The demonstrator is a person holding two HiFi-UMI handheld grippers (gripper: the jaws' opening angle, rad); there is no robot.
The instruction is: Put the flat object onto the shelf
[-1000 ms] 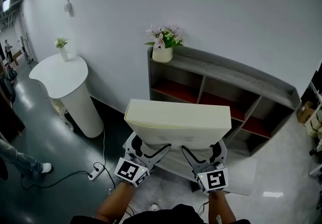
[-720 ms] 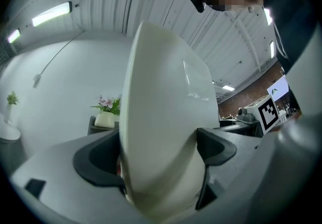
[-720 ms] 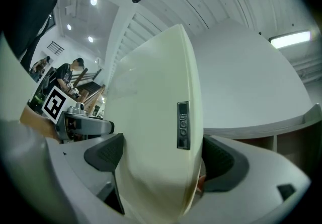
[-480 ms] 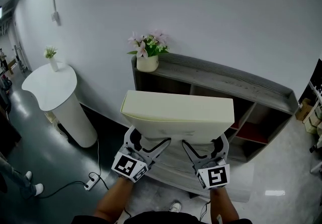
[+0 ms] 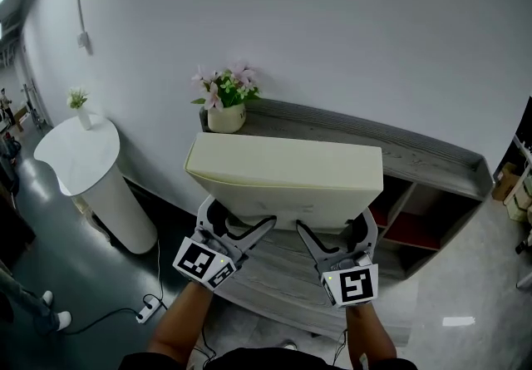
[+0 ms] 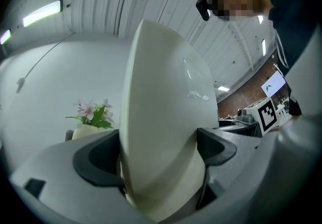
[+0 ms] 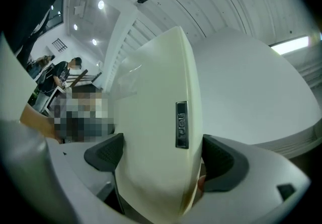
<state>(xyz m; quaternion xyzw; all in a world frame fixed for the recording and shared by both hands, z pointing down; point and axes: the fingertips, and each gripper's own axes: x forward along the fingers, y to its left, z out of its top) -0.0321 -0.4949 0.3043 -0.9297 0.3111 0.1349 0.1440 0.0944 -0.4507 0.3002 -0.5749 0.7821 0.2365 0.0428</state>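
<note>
A cream flat slab, like a thick cushion or case, is held level in front of me above the grey wooden shelf unit. My left gripper is shut on its near left edge, and the slab fills the space between those jaws. My right gripper is shut on the near right edge, where the slab carries a small dark label. The slab's far edge reaches over the shelf's top board.
A white pot of pink flowers stands on the left end of the shelf top. A white round pedestal table with a small plant is at the left. Red-lined compartments open below. A power strip lies on the floor.
I have come closer to the shelf. The slab has gone up and forward, from in front of the compartments to the level of the top board.
</note>
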